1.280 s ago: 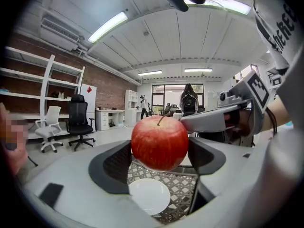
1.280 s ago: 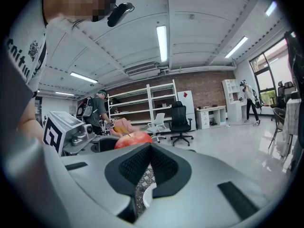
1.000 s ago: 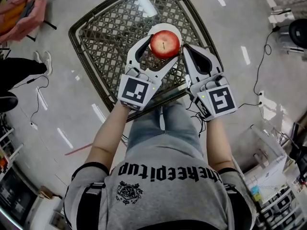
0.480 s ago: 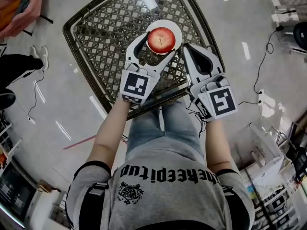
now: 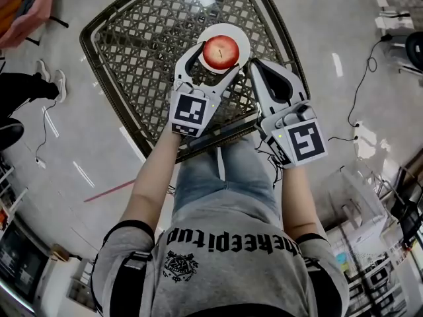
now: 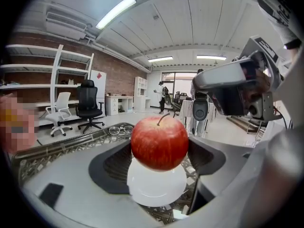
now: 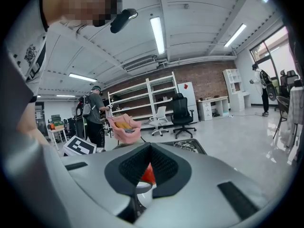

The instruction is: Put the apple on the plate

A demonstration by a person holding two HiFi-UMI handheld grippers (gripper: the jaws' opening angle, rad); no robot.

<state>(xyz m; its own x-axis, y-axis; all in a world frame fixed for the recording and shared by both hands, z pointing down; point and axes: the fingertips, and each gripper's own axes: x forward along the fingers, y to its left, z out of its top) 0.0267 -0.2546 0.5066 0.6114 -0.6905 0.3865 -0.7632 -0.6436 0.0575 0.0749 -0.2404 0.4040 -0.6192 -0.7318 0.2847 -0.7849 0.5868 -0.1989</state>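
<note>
Our left gripper (image 5: 220, 53) pinches the red apple (image 5: 222, 50) between its two jaws. The fruit sits out near the jaw tips with its stem up. In the left gripper view the apple fills the gap between the dark pads (image 6: 111, 167). Directly beneath it, under the jaw tips, lies the white plate (image 6: 156, 193). We cannot tell whether the apple's underside touches the plate or hangs just above it.

In the head view the plate shows as a white rim round the far side of the apple. It rests on the metal lattice table (image 5: 139, 51), which spreads below and ahead of both grippers. A pair of glasses (image 6: 121, 128) lies on the table beyond the left jaw tips.

Our right gripper (image 5: 255, 67) sits just to the right of the left one. Its jaws are pressed together at the tips with nothing in them. Through the opening behind those tips we glimpse slivers of apple and plate.
</note>
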